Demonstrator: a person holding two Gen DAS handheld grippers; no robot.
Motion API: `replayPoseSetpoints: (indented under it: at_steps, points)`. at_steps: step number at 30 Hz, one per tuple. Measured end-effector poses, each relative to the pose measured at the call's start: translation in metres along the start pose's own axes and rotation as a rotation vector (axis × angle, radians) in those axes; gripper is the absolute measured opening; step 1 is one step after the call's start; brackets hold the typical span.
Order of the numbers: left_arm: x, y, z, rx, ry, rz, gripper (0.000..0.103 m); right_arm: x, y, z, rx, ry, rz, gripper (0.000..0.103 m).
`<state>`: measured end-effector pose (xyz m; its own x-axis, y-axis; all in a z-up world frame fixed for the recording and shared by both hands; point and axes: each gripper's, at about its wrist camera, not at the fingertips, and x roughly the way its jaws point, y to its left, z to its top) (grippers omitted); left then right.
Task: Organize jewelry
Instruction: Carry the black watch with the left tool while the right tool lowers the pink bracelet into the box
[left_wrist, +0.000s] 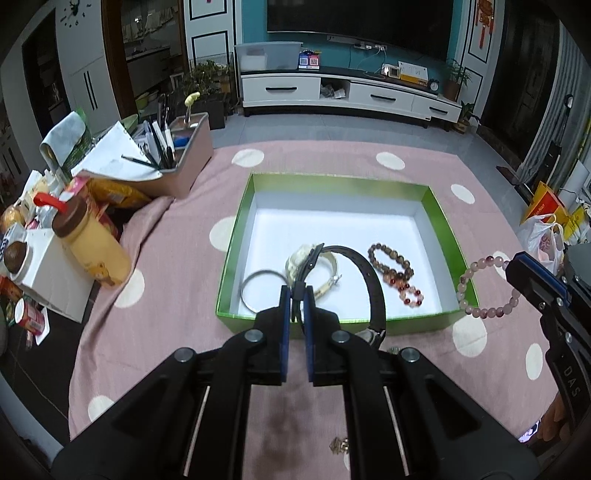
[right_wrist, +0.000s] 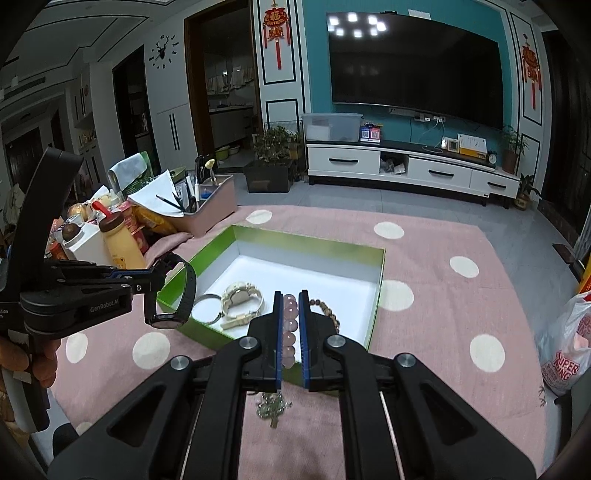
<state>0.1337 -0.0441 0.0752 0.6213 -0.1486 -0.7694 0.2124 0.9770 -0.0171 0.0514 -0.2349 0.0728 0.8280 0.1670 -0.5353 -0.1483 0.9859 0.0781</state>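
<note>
the left gripper (left_wrist: 296, 295) pointed steeply down over the near wall of the green box (left_wrist: 445, 218), held clear above the pink dotted cloth (left_wrist: 177, 236). its blue pads were pinched almost together on the strap of a black watch (left_wrist: 371, 280), which hung in a loop with its face lowest, below the fingers and off the cloth. in the right wrist view a person's hand (right_wrist: 35, 360) gripped that tool's handle.

the right gripper (right_wrist: 288, 314) was angled less sharply, also above the box's near edge. its fingers were clamped on a pink bead bracelet (right_wrist: 290, 325), the beads stacked in the narrow gap between the pads, the rest of the loop dangling free.

inside the box lay a cream watch (left_wrist: 308, 266), a thin silver bangle (left_wrist: 258, 288), a brown bead bracelet (left_wrist: 388, 260) and a small red bead bracelet (left_wrist: 412, 295). a small metal pendant (right_wrist: 273, 408) lay on the cloth, outside the box.
</note>
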Motion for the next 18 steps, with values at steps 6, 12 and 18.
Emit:
replayPoseSetpoints:
  at_steps: [6,12,18]
  points:
    - [0.007,-0.004,0.016,0.013,-0.01,0.008,0.006,0.009,0.0,0.008,0.0,-0.005,0.002,0.007]
    - [0.017,-0.007,0.026,0.03,-0.01,0.014,0.006,0.02,-0.003,0.017,0.001,-0.005,0.004,0.007]
    - [0.029,-0.013,0.032,0.053,-0.003,0.016,0.006,0.03,-0.005,0.025,-0.004,-0.006,0.003,0.007]
